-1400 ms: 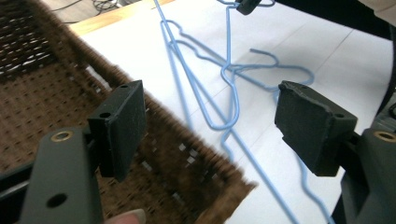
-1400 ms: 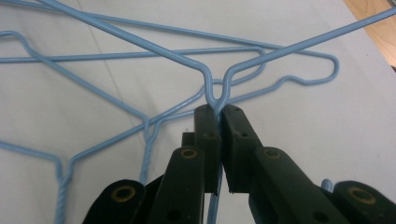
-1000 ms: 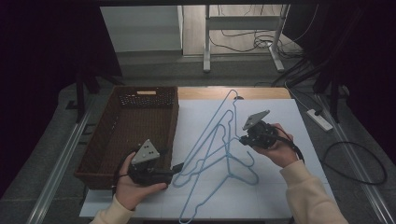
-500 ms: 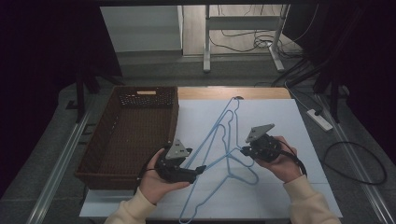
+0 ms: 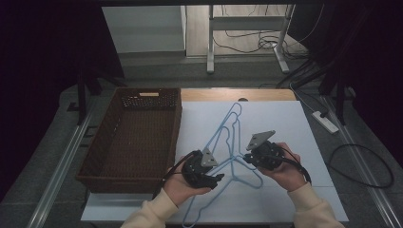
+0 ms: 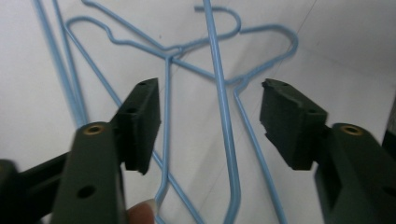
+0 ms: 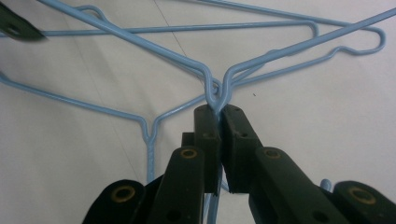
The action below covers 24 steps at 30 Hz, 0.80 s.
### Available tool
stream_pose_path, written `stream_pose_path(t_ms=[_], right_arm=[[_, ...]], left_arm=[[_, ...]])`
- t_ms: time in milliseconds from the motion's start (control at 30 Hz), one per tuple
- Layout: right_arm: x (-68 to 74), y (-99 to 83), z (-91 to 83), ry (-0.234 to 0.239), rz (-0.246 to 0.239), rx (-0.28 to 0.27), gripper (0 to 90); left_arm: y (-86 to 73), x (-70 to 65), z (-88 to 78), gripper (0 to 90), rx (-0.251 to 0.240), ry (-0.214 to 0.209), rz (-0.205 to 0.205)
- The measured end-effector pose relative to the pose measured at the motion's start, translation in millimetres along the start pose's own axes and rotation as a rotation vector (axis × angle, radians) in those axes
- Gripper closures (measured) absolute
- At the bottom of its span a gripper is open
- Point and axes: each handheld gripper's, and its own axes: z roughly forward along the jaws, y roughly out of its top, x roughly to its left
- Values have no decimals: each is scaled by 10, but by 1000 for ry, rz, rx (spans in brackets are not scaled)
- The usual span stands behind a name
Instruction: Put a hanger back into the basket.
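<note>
Several light blue wire hangers [image 5: 228,137] lie tangled on a white sheet [image 5: 290,123]. My right gripper [image 5: 246,157] comes at them from the right. In the right gripper view its jaws [image 7: 219,112] are shut on the twisted neck of one blue hanger [image 7: 215,91]. My left gripper [image 5: 219,179] reaches in from the left near the lower wires. In the left gripper view its jaws [image 6: 210,121] stand apart and have just been closing. Hanger wires [image 6: 223,107] run between the pads [image 6: 142,123], which do not touch them.
A brown woven basket [image 5: 95,156] stands left of the sheet, close to my left hand. The sheet's right and far parts are bare. On the floor to the right lie a power strip [image 5: 325,121] and loose cables [image 5: 361,161].
My left gripper has moved right, from beside the basket to the hangers, and its jaws have narrowed. The right gripper has drifted slightly toward the person, still gripping the hanger.
</note>
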Motion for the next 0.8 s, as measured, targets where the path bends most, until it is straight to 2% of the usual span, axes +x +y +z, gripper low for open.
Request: stream_pose_path(t_ms=[33,100,133,267,333,567,800], right_arm=[[9,10,-8,-4,-2,3,860],[17,18,-15,-3,-1,1,860],[23,25,-21,-2,-3,0,860],[44,39,-31,0,-8,-1,860],[49,44,-36,0,0,-2,860],[36,49,-71,23,37,-31,855],[38,59,-134,11,44,-79,847]], left_arm=[[11,-10,52,453,21,5,6],[16,-20,72,537,30,3,5],[22,-29,85,537,44,5,18],[26,-64,100,766,64,14,38],[25,-70,96,829,62,13,36],[30,-36,37,859,55,31,7],[63,-32,-30,862,37,44,-14]])
